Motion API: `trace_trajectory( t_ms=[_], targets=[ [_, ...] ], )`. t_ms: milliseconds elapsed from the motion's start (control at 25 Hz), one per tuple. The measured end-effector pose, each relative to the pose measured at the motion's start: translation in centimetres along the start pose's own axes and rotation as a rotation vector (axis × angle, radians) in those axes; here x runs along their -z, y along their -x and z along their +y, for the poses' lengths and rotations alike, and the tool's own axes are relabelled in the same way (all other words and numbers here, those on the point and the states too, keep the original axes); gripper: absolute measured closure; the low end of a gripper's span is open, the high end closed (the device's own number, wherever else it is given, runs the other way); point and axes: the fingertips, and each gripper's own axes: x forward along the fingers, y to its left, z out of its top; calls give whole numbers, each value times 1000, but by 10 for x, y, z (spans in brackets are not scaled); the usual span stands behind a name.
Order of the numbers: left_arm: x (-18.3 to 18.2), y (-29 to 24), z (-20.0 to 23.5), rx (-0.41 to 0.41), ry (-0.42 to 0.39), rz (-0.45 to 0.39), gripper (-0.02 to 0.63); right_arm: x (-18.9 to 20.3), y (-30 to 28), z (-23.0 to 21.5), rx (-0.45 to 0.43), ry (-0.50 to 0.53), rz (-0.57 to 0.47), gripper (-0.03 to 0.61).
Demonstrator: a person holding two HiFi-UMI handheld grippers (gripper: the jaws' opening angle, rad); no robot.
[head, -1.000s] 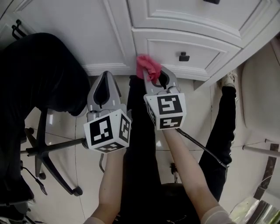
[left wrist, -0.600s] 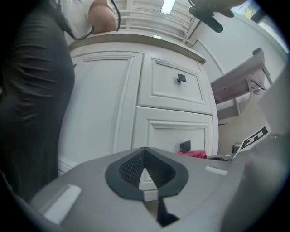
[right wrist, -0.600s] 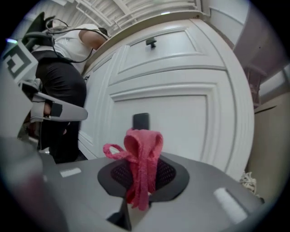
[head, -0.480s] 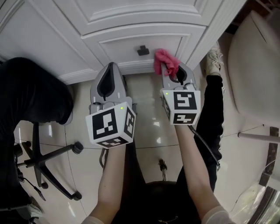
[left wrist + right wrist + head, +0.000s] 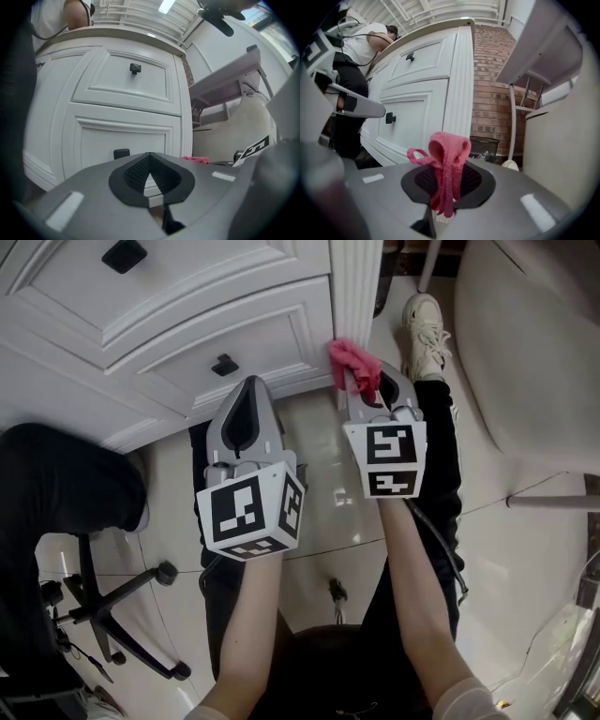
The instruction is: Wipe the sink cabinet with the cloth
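Note:
The white sink cabinet [image 5: 187, 324] fills the top left of the head view; its fluted corner post [image 5: 356, 296] and two drawers with black knobs [image 5: 223, 365] face me. My right gripper [image 5: 359, 371] is shut on a pink cloth [image 5: 353, 367], bunched at its tip just beside the base of the corner post. In the right gripper view the pink cloth [image 5: 446, 168] stands up from my right gripper [image 5: 446, 187], with the corner post [image 5: 460, 84] behind it. My left gripper [image 5: 247, 399] is shut and empty, below the lower drawer [image 5: 122, 140]. The left gripper [image 5: 150, 176] shows nothing between its tips.
A person in black [image 5: 56, 493] sits at the left by an office chair base [image 5: 103, 615]. A brick wall [image 5: 492, 93], a dark bin [image 5: 485, 147] and a white table leg [image 5: 513, 122] stand right of the cabinet. A white shoe [image 5: 424, 320] rests on the tiled floor [image 5: 319, 512].
Both grippers have shifted right along the cabinet front. The cloth went from beside the lower drawer's knob to the right corner post. The brick wall has come into view.

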Motion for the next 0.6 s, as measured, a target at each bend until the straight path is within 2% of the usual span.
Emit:
trace_trajectory(
  t_ms=[200, 320, 440, 600],
  targets=[
    [-10, 24, -8, -3, 14, -6, 598, -22, 32, 28, -65, -65, -32, 515],
    [-28, 52, -6, -10, 26, -38, 598, -51, 68, 53, -103, -131, -71, 515],
    [-62, 95, 3, -27, 43, -89, 598, -91, 118, 75, -131, -184, -133, 515],
    [-94, 177, 11, -35, 75, -102, 598, -130, 200, 113, -223, -277, -195, 512]
  ],
)
